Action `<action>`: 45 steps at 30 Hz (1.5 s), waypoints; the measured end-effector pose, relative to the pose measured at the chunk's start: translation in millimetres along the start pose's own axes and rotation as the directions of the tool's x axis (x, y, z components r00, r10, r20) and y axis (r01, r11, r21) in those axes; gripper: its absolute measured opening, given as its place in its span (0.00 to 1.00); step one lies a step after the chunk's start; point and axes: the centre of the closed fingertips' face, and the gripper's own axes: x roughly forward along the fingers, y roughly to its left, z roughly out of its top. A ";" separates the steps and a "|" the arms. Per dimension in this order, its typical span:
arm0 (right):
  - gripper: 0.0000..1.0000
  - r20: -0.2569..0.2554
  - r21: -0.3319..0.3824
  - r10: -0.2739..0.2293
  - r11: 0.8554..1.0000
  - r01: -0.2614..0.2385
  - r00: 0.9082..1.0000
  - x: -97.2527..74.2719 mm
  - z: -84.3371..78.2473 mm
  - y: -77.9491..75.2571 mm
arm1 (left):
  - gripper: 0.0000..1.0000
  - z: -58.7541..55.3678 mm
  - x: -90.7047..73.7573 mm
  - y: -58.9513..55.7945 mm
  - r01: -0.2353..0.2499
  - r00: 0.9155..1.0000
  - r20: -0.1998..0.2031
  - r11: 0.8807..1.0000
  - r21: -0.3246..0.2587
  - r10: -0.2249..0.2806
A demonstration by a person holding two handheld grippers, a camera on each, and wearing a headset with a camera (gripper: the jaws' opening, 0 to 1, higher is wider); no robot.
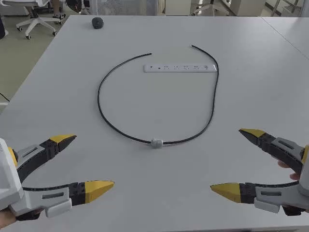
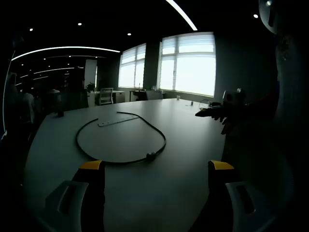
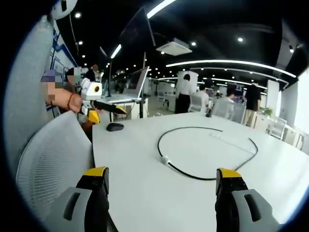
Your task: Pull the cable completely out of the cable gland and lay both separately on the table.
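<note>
A long black cable [image 1: 104,109] lies in an open loop on the white table [image 1: 154,169], threaded through a small grey cable gland [image 1: 157,143] at the loop's near side. The same cable [image 2: 159,136] and gland [image 2: 151,155] appear in the left gripper view, and the cable [image 3: 203,177] and gland [image 3: 165,159] in the right gripper view. My left gripper [image 1: 94,162] is open at the near left, well short of the gland. My right gripper [image 1: 231,159] is open at the near right. Both hold nothing, in the left gripper view [image 2: 157,166] and the right gripper view [image 3: 161,173].
A white power strip [image 1: 179,68] lies inside the far part of the loop. A dark round object [image 1: 98,22] sits near the far table edge. Office chairs [image 1: 34,17] stand beyond the table. Another person with a gripper [image 3: 104,107] is at the left.
</note>
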 end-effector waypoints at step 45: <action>0.89 -0.052 -0.011 0.025 1.000 -0.026 0.998 4.4 -9.6 0.2 | 0.87 -2.8 6.0 1.4 0.014 1.000 -0.016 1.000 0.009 -0.014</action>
